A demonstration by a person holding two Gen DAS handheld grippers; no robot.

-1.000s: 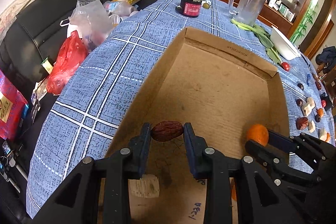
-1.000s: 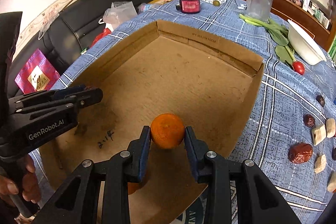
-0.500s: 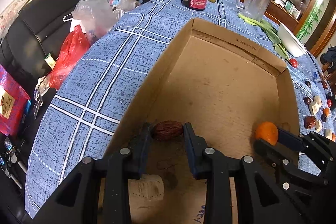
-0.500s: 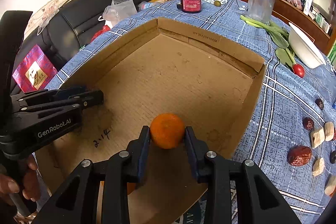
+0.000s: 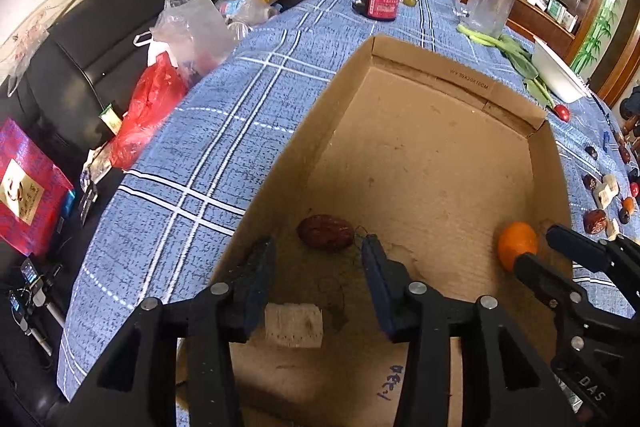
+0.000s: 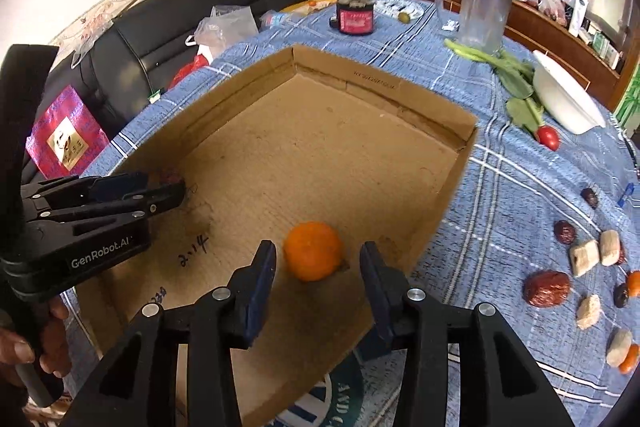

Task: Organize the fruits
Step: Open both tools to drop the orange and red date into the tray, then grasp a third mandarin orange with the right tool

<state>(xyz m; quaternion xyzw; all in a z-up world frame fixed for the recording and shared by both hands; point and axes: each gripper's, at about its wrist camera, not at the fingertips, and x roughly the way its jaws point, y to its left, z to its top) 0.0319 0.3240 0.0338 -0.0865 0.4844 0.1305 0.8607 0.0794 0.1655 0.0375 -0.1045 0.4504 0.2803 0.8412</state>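
Left claw (image 5: 318, 255) was opening, jaws clear of the red date (image 5: 326, 231) lying on the cardboard box (image 5: 448, 167) floor just ahead. Right claw (image 6: 318, 261) was opening too, orange (image 6: 313, 251) sitting loose between its jaws in the box. More dates (image 6: 547, 289) lay right on the counter (image 6: 520, 195); glass jug (image 6: 480, 11) far back.
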